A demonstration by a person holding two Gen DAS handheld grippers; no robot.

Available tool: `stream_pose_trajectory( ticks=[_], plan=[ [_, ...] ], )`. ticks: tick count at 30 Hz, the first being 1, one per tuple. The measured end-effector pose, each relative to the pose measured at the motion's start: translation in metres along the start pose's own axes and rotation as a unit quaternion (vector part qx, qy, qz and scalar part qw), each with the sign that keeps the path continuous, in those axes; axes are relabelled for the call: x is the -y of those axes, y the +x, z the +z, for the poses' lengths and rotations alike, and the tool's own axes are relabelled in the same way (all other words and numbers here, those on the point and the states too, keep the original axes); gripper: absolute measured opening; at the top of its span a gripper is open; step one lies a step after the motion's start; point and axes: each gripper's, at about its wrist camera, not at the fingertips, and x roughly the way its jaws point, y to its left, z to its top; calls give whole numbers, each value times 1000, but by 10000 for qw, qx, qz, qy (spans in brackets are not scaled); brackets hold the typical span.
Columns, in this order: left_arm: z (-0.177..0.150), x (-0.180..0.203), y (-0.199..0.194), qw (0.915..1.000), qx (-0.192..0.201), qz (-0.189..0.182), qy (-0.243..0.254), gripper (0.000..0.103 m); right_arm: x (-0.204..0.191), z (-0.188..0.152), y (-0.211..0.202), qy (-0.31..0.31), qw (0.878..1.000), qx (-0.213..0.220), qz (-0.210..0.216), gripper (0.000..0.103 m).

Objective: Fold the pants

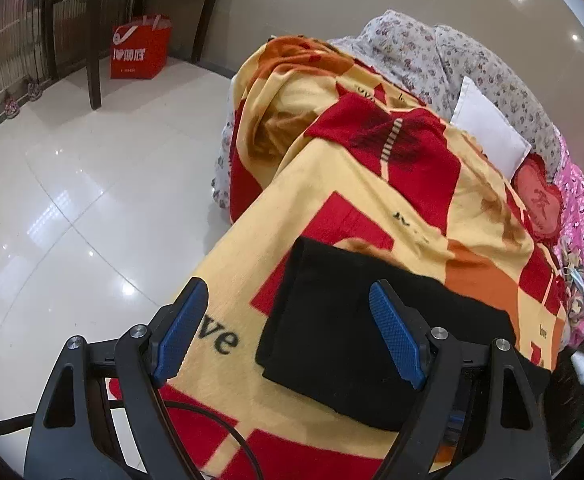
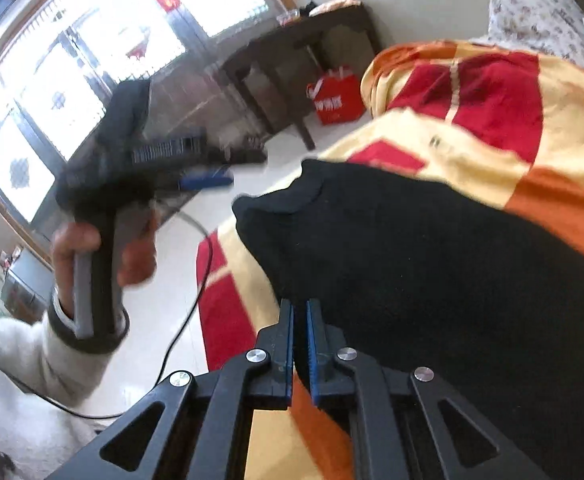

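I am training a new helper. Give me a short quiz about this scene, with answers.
1. True or false: the left gripper is open above the black pants.
2. Which colour is the bag on the floor? A red, B blue, C green.
3. Fill in: the pants lie folded on a patterned ___.

Key: 1 true; 2 A; 3 blanket.

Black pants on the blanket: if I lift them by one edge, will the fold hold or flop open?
The black pants look like soft knit, so they would probably droop and unfold. On the fuzzy blanket they would likely drag rather than slide. The right gripper looks shut on their near edge.
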Motion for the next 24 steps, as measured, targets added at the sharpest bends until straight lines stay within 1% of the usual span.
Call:
stream_pose_trajectory(
  ticks=[1,2,3,5,6,9,10,11,12,13,16,17,20,21,24],
  plan=[
    [-1,3,0,10000,13,18,44,83,0,-3,6,-48,9998,-24,-172,5],
    [-2,7,2,9999,2,33,103,83,1,-6,11,-129,9987,90,-489,6],
    [-4,11,4,9998,-30,30,174,83,1,-7,12,-125,9982,161,-568,9],
    [-8,22,7,9994,-118,-11,338,83,2,-2,8,0,9975,97,-695,37],
    [-10,26,9,9991,-145,-25,399,83,0,0,1,-30,9969,129,-780,39],
    [-17,45,15,9979,-181,-98,622,83,1,3,-32,-12,9942,452,-979,39],
    [-19,52,17,9974,-190,-115,692,83,11,3,-48,173,9906,617,-1212,41],
    [-21,59,19,9968,-202,-146,760,83,21,3,-57,317,9857,687,-1504,44],
    [-23,67,21,9960,-221,-199,842,83,26,2,-62,383,9820,700,-1711,44],
    [-25,74,24,9953,-239,-239,912,83,40,1,-65,502,9752,607,-2067,44],
    [-34,96,32,9925,-271,-325,1147,83,65,-5,-63,665,9663,229,-2475,44],
    [-37,101,36,9921,-291,-326,1177,83,71,-7,-62,710,9666,193,-2454,44],
    [-46,110,51,9906,-482,-334,1236,83,79,-11,-65,800,9686,329,-2332,44],
    [-48,113,56,9904,-503,-272,1262,83,80,-12,-65,776,9685,344,-2341,44],
    [-53,120,58,9883,-385,-57,1473,83,86,-11,-68,843,9700,396,-2245,44]
  ],
)
